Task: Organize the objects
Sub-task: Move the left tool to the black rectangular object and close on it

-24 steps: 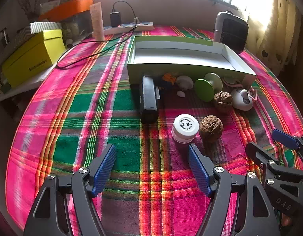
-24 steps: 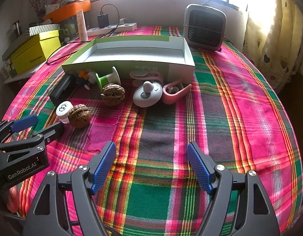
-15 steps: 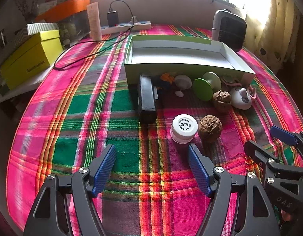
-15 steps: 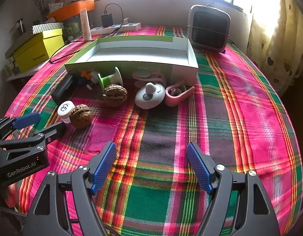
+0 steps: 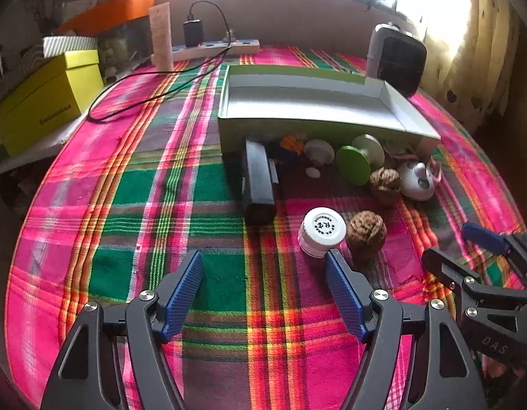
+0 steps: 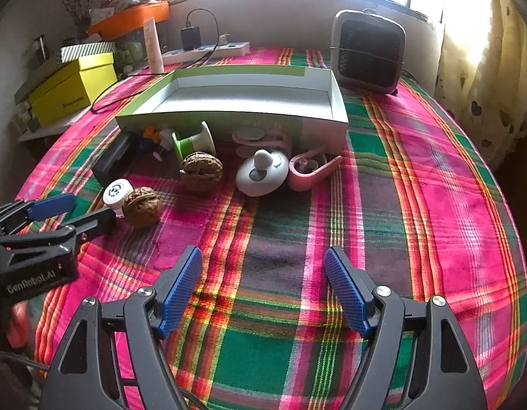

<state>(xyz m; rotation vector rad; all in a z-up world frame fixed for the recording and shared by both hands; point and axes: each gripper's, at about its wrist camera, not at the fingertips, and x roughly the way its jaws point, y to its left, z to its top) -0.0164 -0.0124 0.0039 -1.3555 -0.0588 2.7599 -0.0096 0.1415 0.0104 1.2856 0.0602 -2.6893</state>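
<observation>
on the plaid cloth, small items lie strewn in front of the empty tray (image 6: 335, 102), none yet inside. both the left gripper (image 5: 263, 294) and right gripper (image 6: 263, 290) hang above the cloth with jaws spread wide, holding nothing. this looks like the very start; the white jar (image 5: 322, 230) and walnut (image 5: 365, 234) sit nearest the left gripper, a likely first pick

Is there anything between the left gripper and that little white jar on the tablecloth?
Nothing visible. The left gripper is open over bare tablecloth, and the white jar sits just beyond its right fingertip, with a walnut touching its far side.
</observation>
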